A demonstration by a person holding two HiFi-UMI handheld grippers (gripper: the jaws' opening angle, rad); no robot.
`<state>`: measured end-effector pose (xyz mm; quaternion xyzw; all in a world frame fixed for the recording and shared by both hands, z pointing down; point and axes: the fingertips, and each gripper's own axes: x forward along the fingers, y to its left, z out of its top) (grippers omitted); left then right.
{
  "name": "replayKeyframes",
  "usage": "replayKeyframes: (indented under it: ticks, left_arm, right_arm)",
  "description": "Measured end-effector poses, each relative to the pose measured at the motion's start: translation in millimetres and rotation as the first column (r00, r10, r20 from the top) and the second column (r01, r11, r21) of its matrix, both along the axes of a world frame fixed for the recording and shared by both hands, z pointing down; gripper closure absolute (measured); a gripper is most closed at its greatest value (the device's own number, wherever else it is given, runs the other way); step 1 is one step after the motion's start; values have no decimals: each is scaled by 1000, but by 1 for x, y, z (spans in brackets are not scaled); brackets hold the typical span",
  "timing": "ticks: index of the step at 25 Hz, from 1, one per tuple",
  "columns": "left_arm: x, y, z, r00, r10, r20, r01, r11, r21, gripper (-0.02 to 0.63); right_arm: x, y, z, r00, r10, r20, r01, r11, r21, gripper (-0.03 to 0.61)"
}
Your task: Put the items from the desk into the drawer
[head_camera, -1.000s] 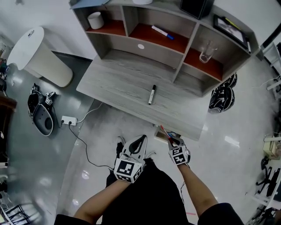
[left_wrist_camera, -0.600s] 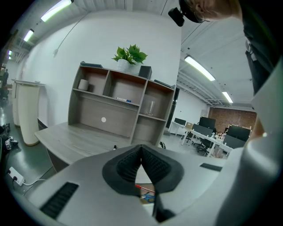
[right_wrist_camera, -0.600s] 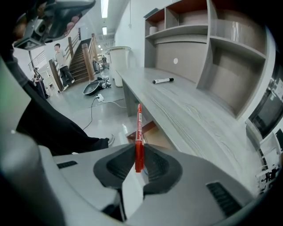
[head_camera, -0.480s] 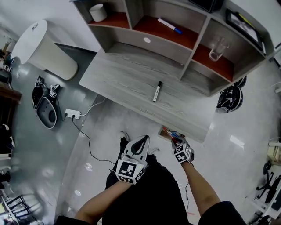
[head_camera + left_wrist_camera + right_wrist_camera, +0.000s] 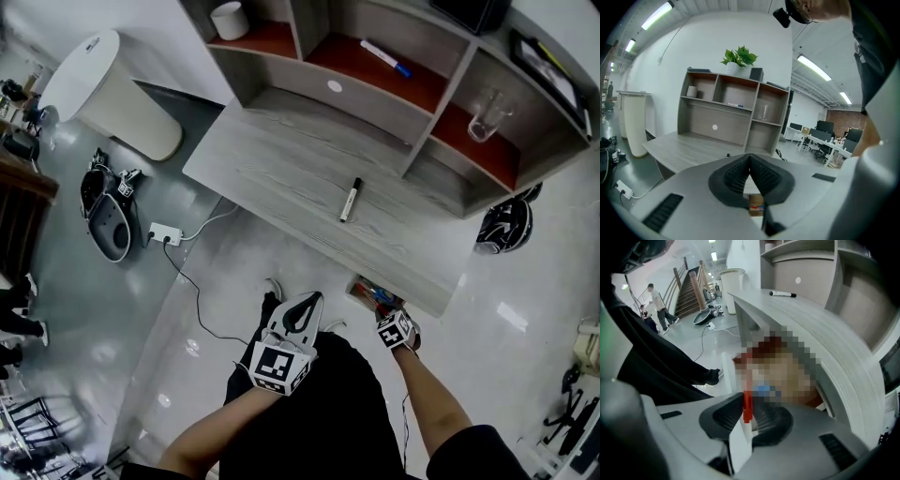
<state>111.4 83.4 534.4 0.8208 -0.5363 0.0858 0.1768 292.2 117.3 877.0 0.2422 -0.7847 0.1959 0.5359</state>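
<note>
Right gripper (image 5: 749,412) clamped on red pen (image 5: 747,404), still poised at open drawer (image 5: 362,289) | left gripper (image 5: 302,302) closed, empty | black marker (image 5: 351,200) remains on desk (image 5: 272,159) | judgement: deposit imminent, one item outstanding

Grey wood-grain desk (image 5: 272,155): one black-capped marker (image 5: 350,200) lying flat on worktop, right of centre, nearer front edge. Hutch (image 5: 281,80) along back edge: white cup (image 5: 229,20) left compartment, blue-capped marker (image 5: 385,57) middle compartment, glass (image 5: 487,114) upright, right compartment.
</note>
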Motion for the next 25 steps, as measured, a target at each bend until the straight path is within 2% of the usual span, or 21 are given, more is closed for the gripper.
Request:
replayKeyframes:
  ticks: [5,14,25]
  left_arm:
    - [-8,2,1,1000,-24,10,24,1000,-2,609]
    - [-19,-1,1,999,-53,11,53,999,-7,609]
    - [-5,-11,-3,1000,-2,-13,1,1000,-7,609]
  right_arm:
    - [-2,-1,11,1000,-7,-14,7,1000,-16,508]
    - [-13,-9,7,1000,-1,14,1,1000,7,506]
    - [-16,-21,-36,991,110,82,-115,992,56,509]
